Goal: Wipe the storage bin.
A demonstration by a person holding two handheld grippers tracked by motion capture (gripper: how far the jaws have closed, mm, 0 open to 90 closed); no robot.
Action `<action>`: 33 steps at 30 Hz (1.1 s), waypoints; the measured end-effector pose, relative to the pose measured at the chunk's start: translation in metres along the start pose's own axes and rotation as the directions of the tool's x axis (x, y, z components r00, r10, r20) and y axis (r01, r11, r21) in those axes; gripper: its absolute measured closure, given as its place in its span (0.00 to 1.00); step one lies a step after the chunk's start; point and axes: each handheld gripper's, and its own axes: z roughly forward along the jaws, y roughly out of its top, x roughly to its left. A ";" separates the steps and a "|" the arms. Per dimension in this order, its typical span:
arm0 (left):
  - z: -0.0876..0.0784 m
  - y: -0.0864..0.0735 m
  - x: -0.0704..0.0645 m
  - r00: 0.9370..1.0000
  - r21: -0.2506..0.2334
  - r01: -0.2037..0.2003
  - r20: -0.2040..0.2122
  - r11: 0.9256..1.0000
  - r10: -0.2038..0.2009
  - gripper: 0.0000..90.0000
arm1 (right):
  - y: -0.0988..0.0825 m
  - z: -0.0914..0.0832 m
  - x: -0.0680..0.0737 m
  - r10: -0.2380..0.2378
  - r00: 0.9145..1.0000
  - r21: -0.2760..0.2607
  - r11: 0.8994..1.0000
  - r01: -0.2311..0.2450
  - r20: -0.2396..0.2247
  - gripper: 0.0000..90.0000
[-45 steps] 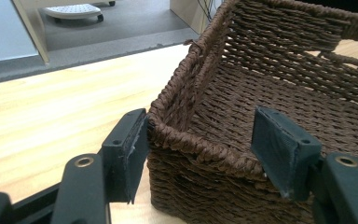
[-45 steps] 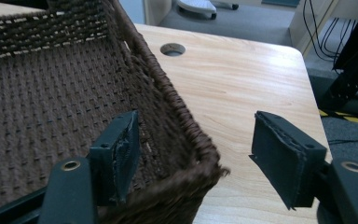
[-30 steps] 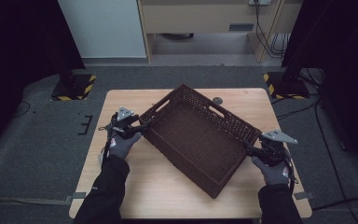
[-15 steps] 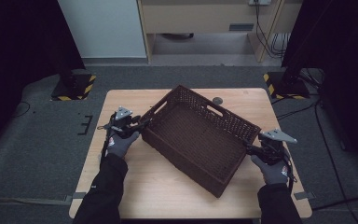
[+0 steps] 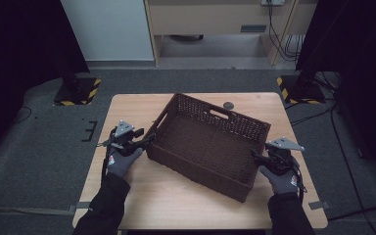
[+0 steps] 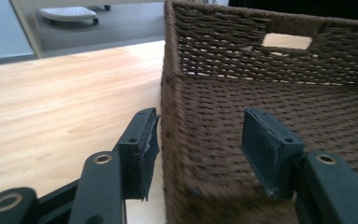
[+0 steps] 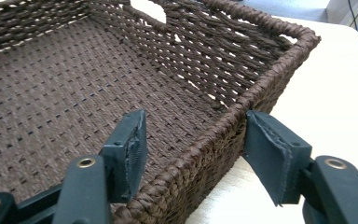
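Standing askew on the counter [image 5: 142,196], the brown woven basket [image 5: 208,139] had a tool at each end. The left tool [image 5: 147,141] straddled its wall, jaws just reopened a little, pads not pressing. The right tool [image 5: 254,157] straddled the opposite rim, its jaws closing in but still apart.
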 end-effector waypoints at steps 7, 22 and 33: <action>0.004 -0.008 -0.007 1.000 0.046 -0.019 0.016 0.999 0.019 0.63 | 0.002 0.008 -0.008 0.019 1.000 -0.002 1.000 -0.019 0.008 0.46; -0.027 -0.020 -0.021 1.000 0.033 -0.009 0.030 0.999 0.009 0.67 | 0.001 -0.008 0.004 -0.025 0.999 0.019 0.999 0.025 -0.023 0.52; -0.011 -0.020 -0.017 1.000 0.070 -0.006 0.029 0.998 0.004 0.72 | 0.003 0.006 -0.006 -0.009 1.000 0.024 1.000 0.009 0.010 0.66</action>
